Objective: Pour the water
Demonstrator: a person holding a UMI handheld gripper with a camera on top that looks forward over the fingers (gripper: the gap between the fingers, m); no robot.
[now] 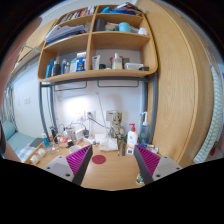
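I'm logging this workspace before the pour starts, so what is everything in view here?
Wooden desk: one, light brown, under and ahead of the jaws.
Wooden shelf unit: one, light brown, two levels, on the wall above the desk.
Bottles and small containers on the shelves: several, mixed colours; exact count unclear.
White bottle with red top: one, at the back of the desk, beyond the jaws.
Dark round object: one, reddish, flat on the desk between the fingers.
Clutter at the back of the desk: several small items, too small to identify.
Gripper: one, magenta pads, jaws open, nothing held.
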